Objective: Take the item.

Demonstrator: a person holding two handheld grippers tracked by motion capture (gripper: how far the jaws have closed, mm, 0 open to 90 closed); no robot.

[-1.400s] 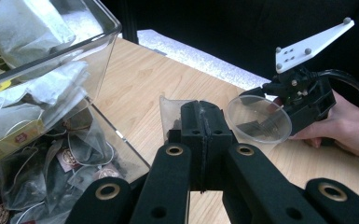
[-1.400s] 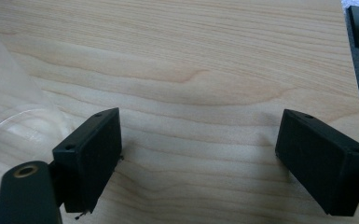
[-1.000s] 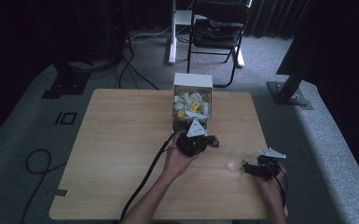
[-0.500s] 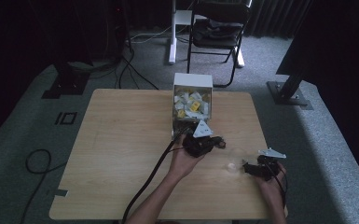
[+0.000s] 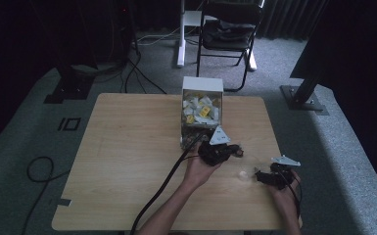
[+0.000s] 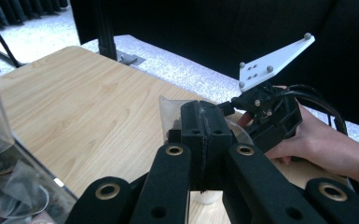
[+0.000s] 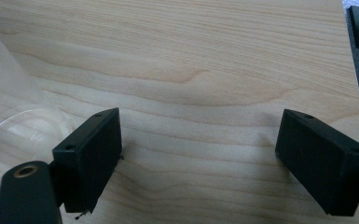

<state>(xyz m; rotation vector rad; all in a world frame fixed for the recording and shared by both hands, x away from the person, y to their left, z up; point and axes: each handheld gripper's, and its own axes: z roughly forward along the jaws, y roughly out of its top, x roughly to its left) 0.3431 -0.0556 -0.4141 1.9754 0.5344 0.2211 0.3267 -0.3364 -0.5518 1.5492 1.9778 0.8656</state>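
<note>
Clear cup [image 7: 14,140]: we see it as a transparent plastic vessel resting on the table just beside the right gripper's left jaw and just beyond the tip of the left gripper; in the high view it is a faint pale spot [image 5: 244,175] between the two grippers.

Left gripper [image 6: 203,135]: its jaws are pressed flat together. Whether a thin thing is pinched between them we cannot tell. We judge that it hangs over the cup to deliver something small into it.

Right gripper [image 7: 191,158]: jaws spread wide with bare wood between them. It lies low at the cup's side, which we read as standing ready to steady the cup; it does not yet grip it.

Clear box [image 5: 201,108]: behind the left gripper, filled with small white and yellow packets, presumably the supply.

Table [image 5: 127,147]: wooden top bearing all of the above, otherwise uncluttered.

Cable [image 5: 161,186]: trails from the left gripper toward the person.
</note>
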